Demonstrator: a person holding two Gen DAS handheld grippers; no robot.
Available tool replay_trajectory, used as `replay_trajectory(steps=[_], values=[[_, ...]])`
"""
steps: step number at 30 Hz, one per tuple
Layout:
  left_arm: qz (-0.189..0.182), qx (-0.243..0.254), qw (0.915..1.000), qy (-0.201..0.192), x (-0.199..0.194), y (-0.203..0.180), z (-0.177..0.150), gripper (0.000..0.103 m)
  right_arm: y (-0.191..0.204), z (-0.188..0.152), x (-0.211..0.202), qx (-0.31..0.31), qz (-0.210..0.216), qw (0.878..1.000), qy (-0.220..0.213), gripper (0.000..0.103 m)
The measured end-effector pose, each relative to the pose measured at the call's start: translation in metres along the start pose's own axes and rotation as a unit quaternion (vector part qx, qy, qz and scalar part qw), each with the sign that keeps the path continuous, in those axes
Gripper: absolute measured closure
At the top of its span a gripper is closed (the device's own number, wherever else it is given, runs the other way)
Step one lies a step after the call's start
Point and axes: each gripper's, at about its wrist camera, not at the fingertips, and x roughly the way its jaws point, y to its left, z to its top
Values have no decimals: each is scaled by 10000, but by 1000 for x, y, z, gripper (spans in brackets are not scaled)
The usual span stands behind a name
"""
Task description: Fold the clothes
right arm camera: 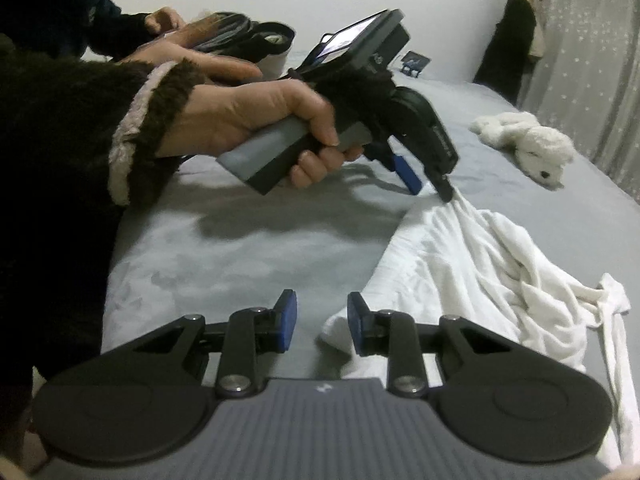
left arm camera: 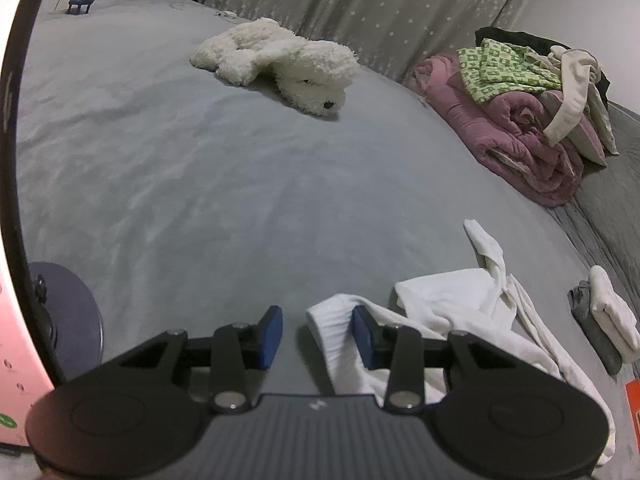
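A wide stretch of bare grey bed cover (left arm camera: 168,184) is seen on the left, reaching back to a white plush dog (left arm camera: 280,64) near the starred curtain (left arm camera: 360,4). The left gripper (left arm camera: 318,334) is held low over the near edge with its jaws spread wide, one blue pad (left arm camera: 362,330) touching the ribbed hem of the white garment (left arm camera: 440,312), nothing clamped. In the right wrist view that gripper is gripped by a hand (right arm camera: 256,120) in a fleece-cuffed dark sleeve (right arm camera: 80,128), tilted nose-down to the garment's far edge. The right gripper (right arm camera: 322,322) is likewise open, at the garment's near corner. Further right lie folded socks (left arm camera: 604,320) and a pile of pink bedding and clothes (left arm camera: 532,120).
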Motion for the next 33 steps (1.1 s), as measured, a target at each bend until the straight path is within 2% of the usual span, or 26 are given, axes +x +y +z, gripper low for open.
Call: replay_trajectory(steps=[7, 10, 11, 14, 21, 33], values=[[-26, 61, 10000, -34, 3, -1, -2, 65, 1, -6, 8, -173, -198, 9992, 316, 74], [-12, 86, 10000, -44, 4, -3, -3, 65, 0, -7, 12, -134, -330, 9987, 360, 78], [18, 107, 9999, -47, 5, -4, -3, 66, 1, -6, 12, -91, -331, 9988, 356, 81], [82, 162, 9998, -27, 7, -6, -5, 79, 1, -2, 12, 45, -329, 9989, 341, 84], [267, 183, 9995, -28, 3, -11, -2, 89, -14, 10, 0, 890, -19, 9960, -33, 90], [817, 810, 9933, -116, -12, -19, 13, 90, -21, 28, 9, 2160, 547, 9729, -610, 90]])
